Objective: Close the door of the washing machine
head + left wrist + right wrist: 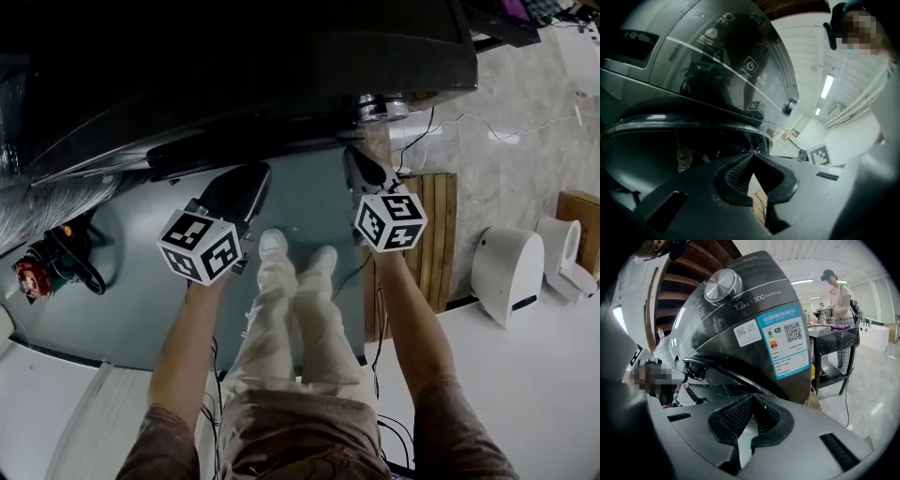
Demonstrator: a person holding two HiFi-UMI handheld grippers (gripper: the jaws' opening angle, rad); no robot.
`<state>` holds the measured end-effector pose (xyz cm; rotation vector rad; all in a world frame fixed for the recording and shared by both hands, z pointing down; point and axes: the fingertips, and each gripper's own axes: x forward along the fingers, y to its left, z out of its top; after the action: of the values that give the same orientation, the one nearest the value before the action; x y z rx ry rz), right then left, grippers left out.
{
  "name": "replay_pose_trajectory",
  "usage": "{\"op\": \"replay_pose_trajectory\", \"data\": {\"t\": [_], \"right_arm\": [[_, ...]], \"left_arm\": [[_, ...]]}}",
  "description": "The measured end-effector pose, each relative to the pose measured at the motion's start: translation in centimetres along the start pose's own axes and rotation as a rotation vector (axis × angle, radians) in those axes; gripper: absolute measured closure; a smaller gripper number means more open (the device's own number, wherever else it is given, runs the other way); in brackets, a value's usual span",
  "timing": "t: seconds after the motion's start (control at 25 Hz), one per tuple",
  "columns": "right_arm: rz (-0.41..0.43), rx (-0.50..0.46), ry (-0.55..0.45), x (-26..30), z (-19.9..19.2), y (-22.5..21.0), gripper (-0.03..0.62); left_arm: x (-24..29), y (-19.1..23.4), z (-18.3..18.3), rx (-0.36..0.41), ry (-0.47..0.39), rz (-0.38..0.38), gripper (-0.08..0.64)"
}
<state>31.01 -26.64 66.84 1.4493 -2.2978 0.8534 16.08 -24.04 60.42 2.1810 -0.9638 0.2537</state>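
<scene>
We logged the washing machine [740,329] as a dark, slope-fronted unit. It had a silver dial [722,284] at the top of its front and a blue energy label [785,341] below that dial.

Its door [684,136], round and dark-rimmed, lay low on the machine's front. We could not tell whether it was fully seated.

The left hand-held gripper [752,158] had its jaws together with nothing between them, and its tips were just beside the door's rim. The right hand-held gripper [752,397] was likewise closed and empty, with its tips near the rim on the machine's label side. Each carried its marker cube [200,246] on the end away from the machine.

In front of the machine we noted a teal mat [309,202], on which the person's white shoes [274,244] stood. A slatted wooden board [436,234] lay just beside the mat, off the machine's dial corner. Beyond the machine's labelled side another person [836,287] stood at a dark counter [832,333].
</scene>
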Motion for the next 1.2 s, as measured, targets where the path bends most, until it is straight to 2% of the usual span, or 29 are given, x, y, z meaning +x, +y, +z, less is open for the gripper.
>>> {"op": "replay_pose_trajectory", "data": {"t": [0.12,0.28,0.52,0.72,0.96,1.2], "right_arm": [[-0.008,-0.002,0.013,-0.1,0.3,0.4,0.592],[0.042,-0.039,-0.026,-2.3,3.5,3.8,0.593],[0.044,-0.048,-0.126,-9.3,11.3,10.0,0.592],[0.061,-0.096,-0.225,-15.1,17.8,15.5,0.593],[0.153,-0.128,-0.253,-20.4,20.8,22.0,0.593],[0.214,-0.209,-0.337,-24.4,25.4,25.6,0.592]], "left_arm": [[0.0,-0.2,0.2,-0.017,-0.019,-0.007,0.558],[-1.3,-2.3,2.1,-0.027,-0.049,-0.053,0.558],[-7.3,-7.0,8.3,0.059,-0.085,-0.084,0.558],[-12.7,-10.8,14.2,0.148,-0.143,-0.115,0.558],[-18.9,-14.4,18.0,0.246,-0.170,-0.125,0.558],[-21.8,-18.1,22.4,0.298,-0.271,-0.125,0.558]]}}
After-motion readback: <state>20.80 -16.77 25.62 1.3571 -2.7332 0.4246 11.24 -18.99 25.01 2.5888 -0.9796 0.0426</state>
